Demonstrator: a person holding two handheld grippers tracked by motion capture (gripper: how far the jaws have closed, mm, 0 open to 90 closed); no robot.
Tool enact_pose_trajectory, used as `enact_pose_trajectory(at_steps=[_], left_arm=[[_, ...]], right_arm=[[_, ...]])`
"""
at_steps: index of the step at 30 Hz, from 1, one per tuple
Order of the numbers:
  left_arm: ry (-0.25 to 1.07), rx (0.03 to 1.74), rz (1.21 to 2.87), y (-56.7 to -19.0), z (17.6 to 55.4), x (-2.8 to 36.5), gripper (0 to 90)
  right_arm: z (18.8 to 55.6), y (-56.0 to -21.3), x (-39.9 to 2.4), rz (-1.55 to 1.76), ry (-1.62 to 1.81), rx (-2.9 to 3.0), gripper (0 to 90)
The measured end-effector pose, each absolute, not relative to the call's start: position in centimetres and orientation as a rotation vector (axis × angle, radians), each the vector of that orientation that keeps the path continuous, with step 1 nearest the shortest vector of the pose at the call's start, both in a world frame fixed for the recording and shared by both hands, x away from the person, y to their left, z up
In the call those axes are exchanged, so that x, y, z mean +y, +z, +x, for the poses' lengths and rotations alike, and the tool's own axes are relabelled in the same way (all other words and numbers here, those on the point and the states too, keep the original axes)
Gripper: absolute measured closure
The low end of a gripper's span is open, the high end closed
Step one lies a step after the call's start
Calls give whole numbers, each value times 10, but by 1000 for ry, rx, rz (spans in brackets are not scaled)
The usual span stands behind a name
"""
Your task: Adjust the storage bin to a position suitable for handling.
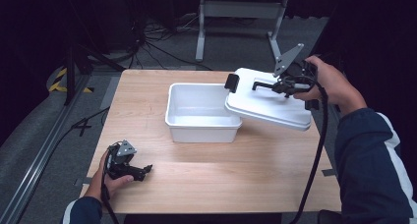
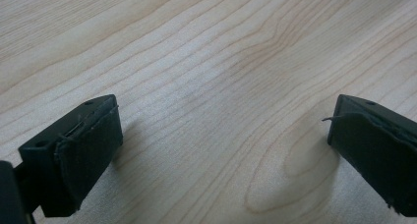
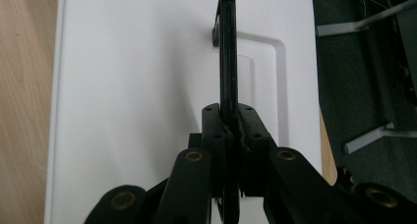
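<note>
Right tool (image 1: 290, 84) was clamped tight on the black handle (image 3: 227, 52) of the white lid (image 1: 268, 106), jaws squeezed together on either side of that thin upright bar, as the right gripper view made pretty clear. Grabbing it by the handle makes sense to me, since it's the only raised bit on an otherwise flat slab of plastic. From the high view the lid was held tilted, its left edge lying over the right rim of the white bin (image 1: 201, 113) and the rest hanging out past it toward the person's right hand. My guess is it was either coming off or going on, can't tell which. Lid looked plain glossy white with a shallow recessed panel around the handle and a black latch (image 1: 231, 81) at its far left corner. The bin sat open in the middle of the wooden tabletop (image 1: 221, 175) and looked empty inside. Left tool (image 1: 140, 171) was parked down on the near left of the tabletop, jaws wide apart with nothing but wood grain between them, probably just waiting its turn.
</note>
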State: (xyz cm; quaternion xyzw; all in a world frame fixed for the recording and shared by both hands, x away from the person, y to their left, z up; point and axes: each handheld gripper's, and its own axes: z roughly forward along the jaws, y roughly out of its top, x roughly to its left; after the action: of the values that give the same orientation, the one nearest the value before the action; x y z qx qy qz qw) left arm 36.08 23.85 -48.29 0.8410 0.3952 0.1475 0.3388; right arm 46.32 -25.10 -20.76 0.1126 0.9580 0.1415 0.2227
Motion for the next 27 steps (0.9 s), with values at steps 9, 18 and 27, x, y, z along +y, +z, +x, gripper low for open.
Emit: enact_pose_trajectory(at_steps=[9, 18, 27], left_arm=[[382, 1021, 2195, -483, 361, 239, 5], [376, 1024, 2192, -483, 362, 238, 3], [376, 1024, 2193, -483, 362, 238, 3]], right_arm=[[460, -214, -288, 409, 394, 2627, 845], [459, -224, -306, 461, 377, 2623, 845], [465, -241, -313, 505, 368, 2637, 845]])
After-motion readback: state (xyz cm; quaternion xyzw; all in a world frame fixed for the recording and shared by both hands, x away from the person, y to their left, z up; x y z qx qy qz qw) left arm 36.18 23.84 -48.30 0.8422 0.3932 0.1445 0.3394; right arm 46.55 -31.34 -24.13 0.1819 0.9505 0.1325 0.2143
